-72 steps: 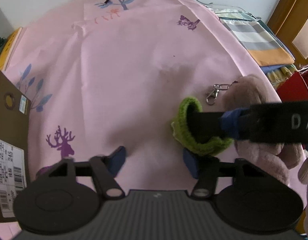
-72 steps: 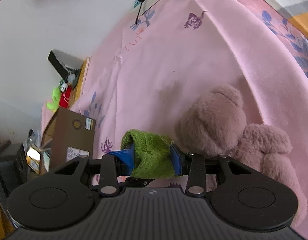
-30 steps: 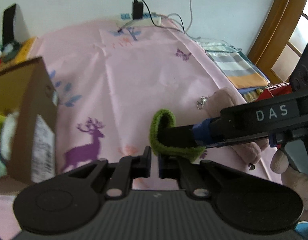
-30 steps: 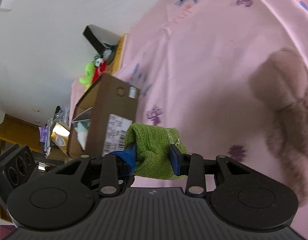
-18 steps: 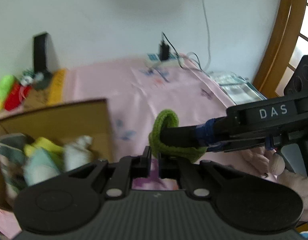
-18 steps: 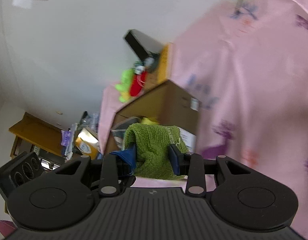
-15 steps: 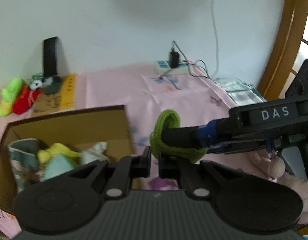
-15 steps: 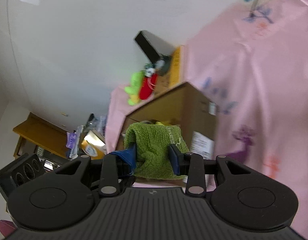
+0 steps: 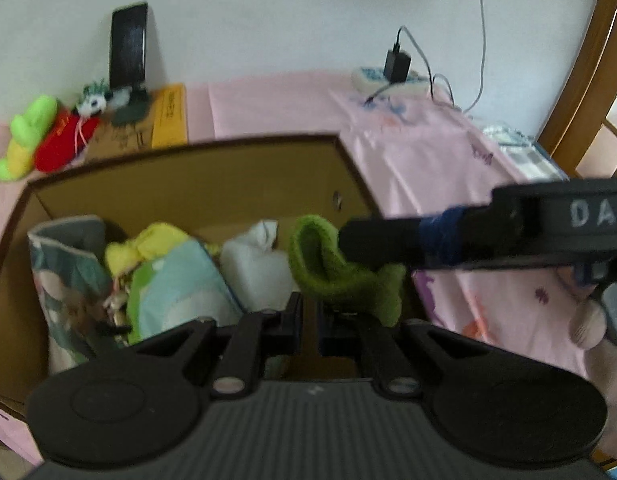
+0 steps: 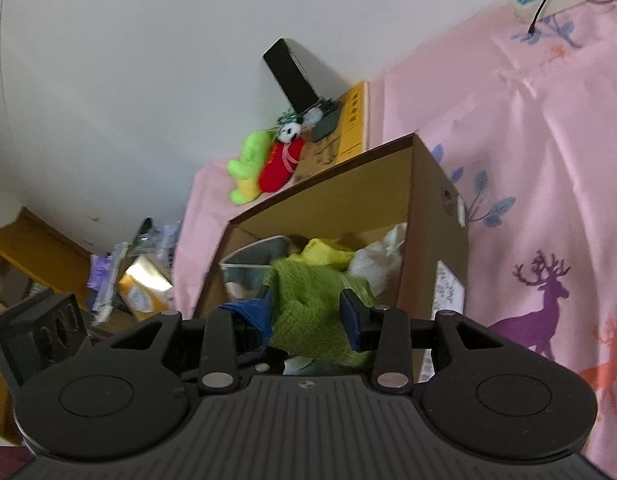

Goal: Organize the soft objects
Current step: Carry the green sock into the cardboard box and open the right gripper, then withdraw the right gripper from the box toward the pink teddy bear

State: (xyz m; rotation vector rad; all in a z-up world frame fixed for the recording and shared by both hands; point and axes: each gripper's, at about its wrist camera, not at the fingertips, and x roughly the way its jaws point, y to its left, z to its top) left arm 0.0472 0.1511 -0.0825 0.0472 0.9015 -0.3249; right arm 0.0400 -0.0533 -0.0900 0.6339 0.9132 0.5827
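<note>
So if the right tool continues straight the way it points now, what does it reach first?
Probably the soft items inside the open brown cardboard box, likely the white cloth bundle; depth is unclear. The right tool holds the green knitted piece.

Green knit cloth [image 10: 308, 304] above cardboard box [image 10: 428, 184]
</note>
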